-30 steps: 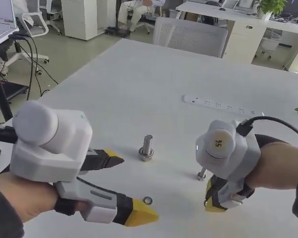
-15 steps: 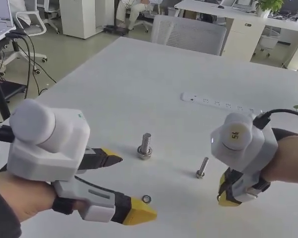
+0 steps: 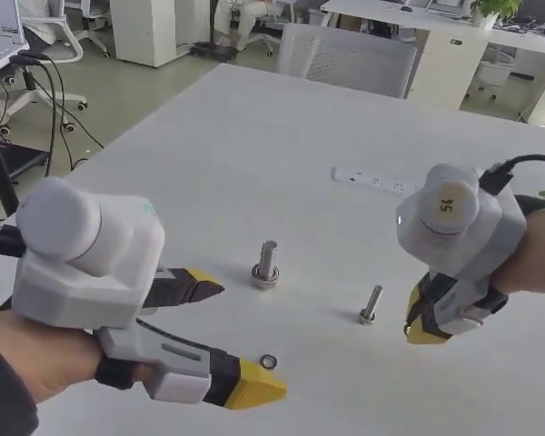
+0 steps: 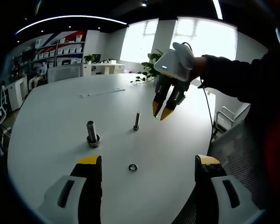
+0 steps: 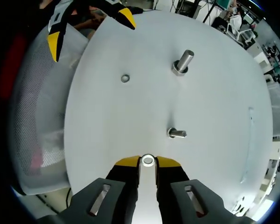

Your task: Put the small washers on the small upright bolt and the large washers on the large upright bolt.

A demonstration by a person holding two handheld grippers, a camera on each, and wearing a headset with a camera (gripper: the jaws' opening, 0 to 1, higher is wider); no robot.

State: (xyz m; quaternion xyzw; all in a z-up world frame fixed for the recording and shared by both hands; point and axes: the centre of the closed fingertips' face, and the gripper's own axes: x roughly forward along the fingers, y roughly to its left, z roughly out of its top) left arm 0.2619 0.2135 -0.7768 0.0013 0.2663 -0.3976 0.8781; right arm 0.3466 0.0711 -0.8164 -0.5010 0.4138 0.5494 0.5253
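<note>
Steel washer (image 5: pixel 148 161) clamped in right tool (image 3: pixel 424 331), near small bolt (image 3: pixel 371 306). Light, stiff, slick: probably best held by the rim. Left tool (image 4: pixel 148 162) jaws apart, farther from that bolt.

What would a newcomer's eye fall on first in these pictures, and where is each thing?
The white, yellow-tipped right hand-held gripper hangs over the white table beside the small upright steel bolt, pinching a silver ring washer in its tips. The matching left hand-held gripper is open, a second loose silver washer lying on the table near its jaw tips. Beyond it stands the large upright steel bolt.
</note>
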